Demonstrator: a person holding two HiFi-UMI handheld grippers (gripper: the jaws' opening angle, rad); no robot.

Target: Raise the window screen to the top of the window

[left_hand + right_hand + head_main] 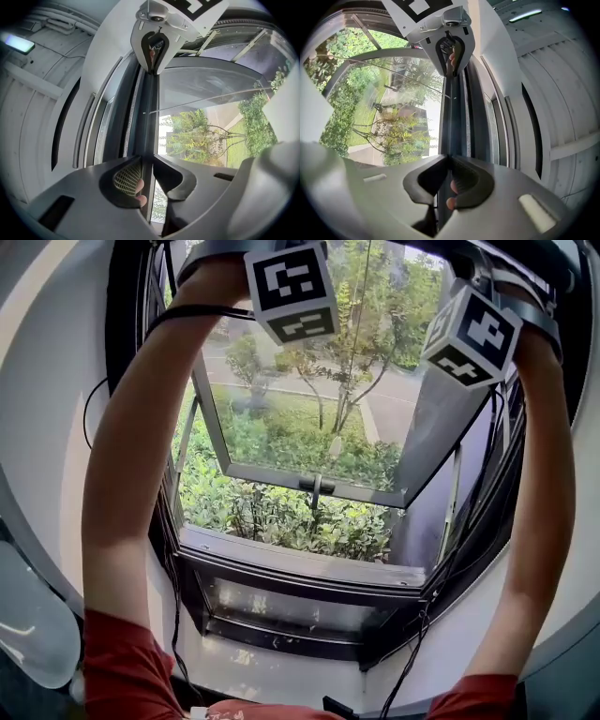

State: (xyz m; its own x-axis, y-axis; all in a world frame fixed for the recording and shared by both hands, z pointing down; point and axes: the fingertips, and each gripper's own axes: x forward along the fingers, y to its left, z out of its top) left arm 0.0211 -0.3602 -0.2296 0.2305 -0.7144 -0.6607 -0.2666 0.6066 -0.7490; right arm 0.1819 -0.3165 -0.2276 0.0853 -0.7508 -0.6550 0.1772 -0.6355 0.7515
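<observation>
Left gripper view: left claw [151,159] clenched on the thin dark window screen bar [151,123] | right gripper view: right claw [447,159] clenched on the same bar | head view: both claws high in the window opening, above the open sash [272,474].

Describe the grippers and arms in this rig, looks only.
The left gripper and right gripper have grey moulded bodies with dark curved pads; one left pad shows a pale mesh texture. Each carries a white cube with black square markers. Black cables trail from them. The person wears red short sleeves.
</observation>
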